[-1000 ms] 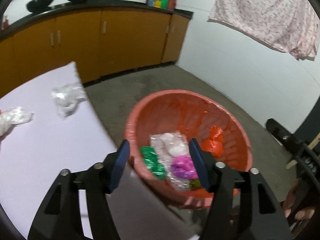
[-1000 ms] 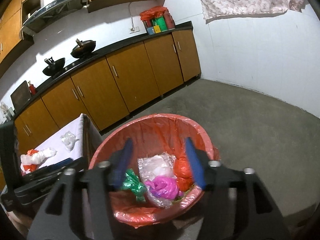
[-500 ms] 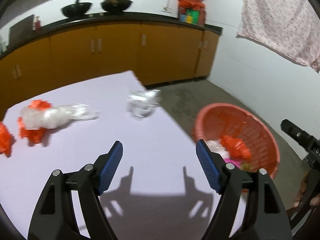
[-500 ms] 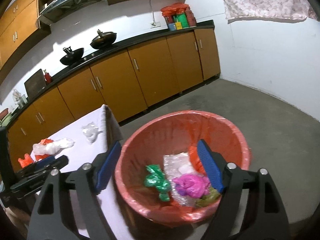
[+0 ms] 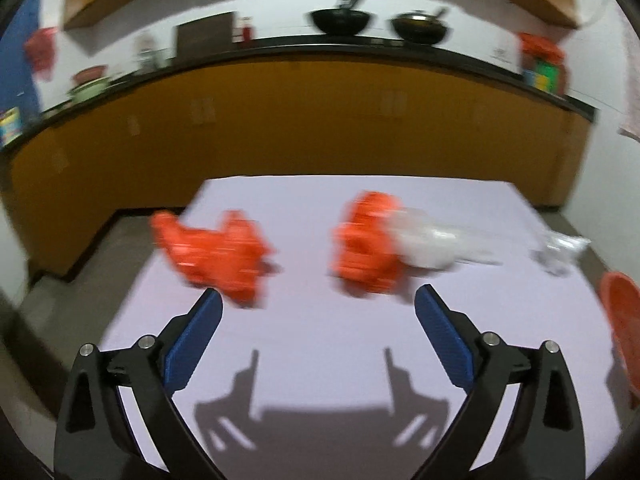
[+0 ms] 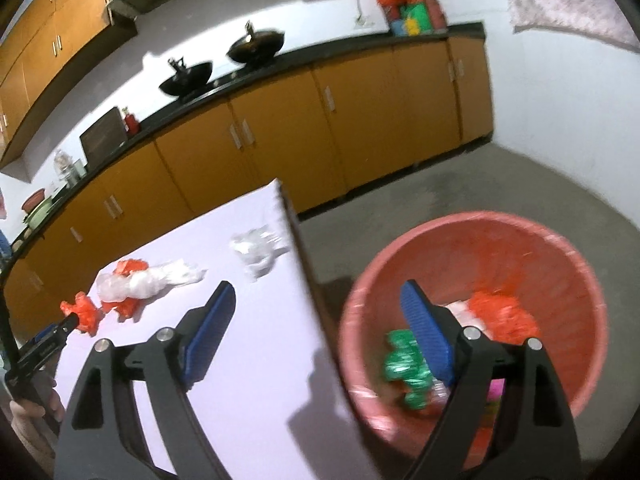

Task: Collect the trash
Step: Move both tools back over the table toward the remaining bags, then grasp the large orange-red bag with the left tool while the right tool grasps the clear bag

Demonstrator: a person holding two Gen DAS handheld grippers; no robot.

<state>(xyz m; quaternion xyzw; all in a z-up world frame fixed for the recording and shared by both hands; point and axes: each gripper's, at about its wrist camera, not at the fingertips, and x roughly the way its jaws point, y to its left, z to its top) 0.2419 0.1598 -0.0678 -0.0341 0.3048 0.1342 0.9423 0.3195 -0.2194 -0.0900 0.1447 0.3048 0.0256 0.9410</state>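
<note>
The left gripper (image 5: 316, 300) is hovering over the pale lilac counter (image 5: 320, 360), fingers spread wide and holding nothing, facing two crumpled orange plastic bags (image 5: 216, 256) and a clear one, probably lining up a grab. The right gripper (image 6: 316, 300), equally open and empty, is hanging beside the round red waste basket (image 6: 560, 256) already holding collected wrappers.

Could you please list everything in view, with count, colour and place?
Table: one, pale lilac, before the cabinets.
Orange bags: two crumpled, mid-table.
White bag: one, touching the right orange bag.
Clear wrap: one, near the table's far corner.
Basket: one, red, on the floor beside the table, trash inside.
Woks: two, black, on the counter.
Left gripper: open, over the table.
Right gripper: open, between table and basket.
</note>
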